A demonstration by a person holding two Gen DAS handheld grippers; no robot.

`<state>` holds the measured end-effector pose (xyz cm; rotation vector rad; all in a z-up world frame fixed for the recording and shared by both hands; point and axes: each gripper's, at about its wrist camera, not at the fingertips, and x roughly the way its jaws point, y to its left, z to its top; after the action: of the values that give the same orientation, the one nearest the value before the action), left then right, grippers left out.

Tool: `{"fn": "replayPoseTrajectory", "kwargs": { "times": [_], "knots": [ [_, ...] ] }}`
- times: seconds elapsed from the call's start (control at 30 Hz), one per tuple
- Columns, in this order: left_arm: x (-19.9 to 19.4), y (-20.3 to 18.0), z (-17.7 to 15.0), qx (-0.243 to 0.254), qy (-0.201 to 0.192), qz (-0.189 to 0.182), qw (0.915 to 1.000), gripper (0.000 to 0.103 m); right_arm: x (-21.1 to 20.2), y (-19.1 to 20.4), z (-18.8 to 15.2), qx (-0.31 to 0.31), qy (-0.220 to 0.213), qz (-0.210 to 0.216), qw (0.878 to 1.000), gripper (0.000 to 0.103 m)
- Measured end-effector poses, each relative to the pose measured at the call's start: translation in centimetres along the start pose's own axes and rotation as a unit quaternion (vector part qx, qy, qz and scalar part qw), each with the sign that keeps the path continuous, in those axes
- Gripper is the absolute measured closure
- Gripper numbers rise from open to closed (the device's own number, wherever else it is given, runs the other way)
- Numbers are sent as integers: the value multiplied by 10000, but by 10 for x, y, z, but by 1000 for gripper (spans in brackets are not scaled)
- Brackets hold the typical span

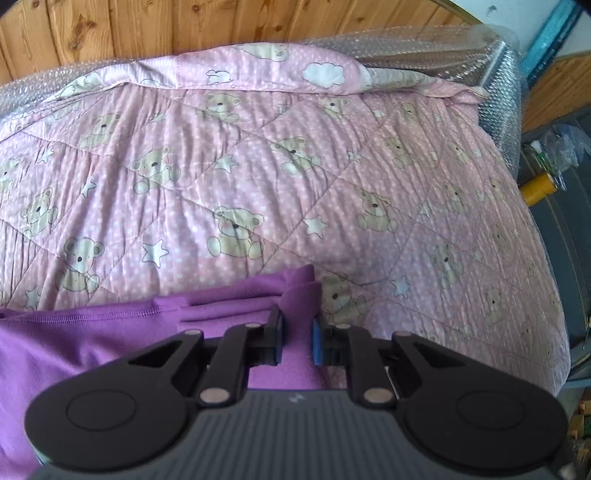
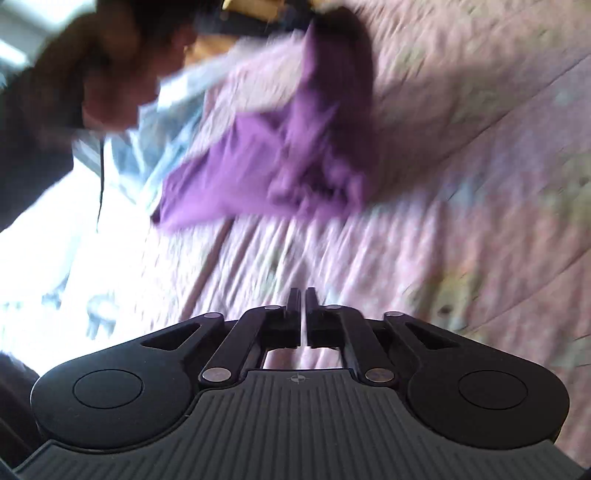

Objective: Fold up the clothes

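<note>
A purple garment [image 1: 92, 332] lies on the pink teddy-bear quilt [image 1: 258, 166] at the near left. My left gripper [image 1: 297, 317] is shut on a bunched edge of the garment, which sticks up between the fingers. In the blurred right wrist view the purple garment [image 2: 288, 147] hangs crumpled above the quilt [image 2: 461, 184], lifted at its far top end. My right gripper [image 2: 303, 295] is shut with nothing between its fingers, above the quilt and well short of the garment.
Bubble wrap [image 1: 498, 74] covers the bed's far edge and right corner, before a wooden wall [image 1: 184, 26]. Clutter with a yellow roll [image 1: 539, 186] sits right of the bed. The person [image 2: 74, 92] shows blurred at upper left in the right wrist view.
</note>
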<state>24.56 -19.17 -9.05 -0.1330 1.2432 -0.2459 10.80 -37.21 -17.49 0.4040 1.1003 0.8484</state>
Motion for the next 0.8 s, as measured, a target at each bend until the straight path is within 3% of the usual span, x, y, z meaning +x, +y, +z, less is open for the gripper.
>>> {"fn": "replayPoseTrajectory", "kwargs": {
  "times": [0.1,0.2,0.3,0.4,0.47,0.53,0.57,0.6,0.63,0.7,0.8],
  "knots": [
    [-10,4,-9,67,-13,-95,9999,89,-34,-14,35,345,-940,-35,9950,92],
    [-23,14,-14,-44,-202,-333,9992,89,-21,-24,75,406,-1354,-22,9900,92],
    [-30,24,-13,-321,-436,-464,9975,89,41,-28,95,290,-811,92,9962,92],
    [-33,33,-11,-450,-498,-396,9970,89,86,-11,58,-51,356,445,9984,91],
    [-37,39,-12,-500,-494,-458,9965,89,94,6,20,-386,827,428,9949,91],
    [-39,43,-14,-512,-498,-495,9962,89,88,11,1,-254,757,249,9965,91],
    [-41,44,-15,-519,-501,-515,9961,89,79,13,0,-176,488,59,9986,87],
    [-42,46,-17,-540,-514,-542,9957,89,68,15,2,-129,178,-145,9997,74],
    [-44,48,-19,-562,-527,-571,9954,89,59,18,6,-168,-149,-327,9992,68],
    [-49,52,-21,-632,-573,-644,9943,89,49,31,17,-653,-658,-751,9929,55],
    [-60,59,-21,-648,-629,-760,9930,89,65,56,28,-2095,-542,-1214,9687,57]
  ]
}}
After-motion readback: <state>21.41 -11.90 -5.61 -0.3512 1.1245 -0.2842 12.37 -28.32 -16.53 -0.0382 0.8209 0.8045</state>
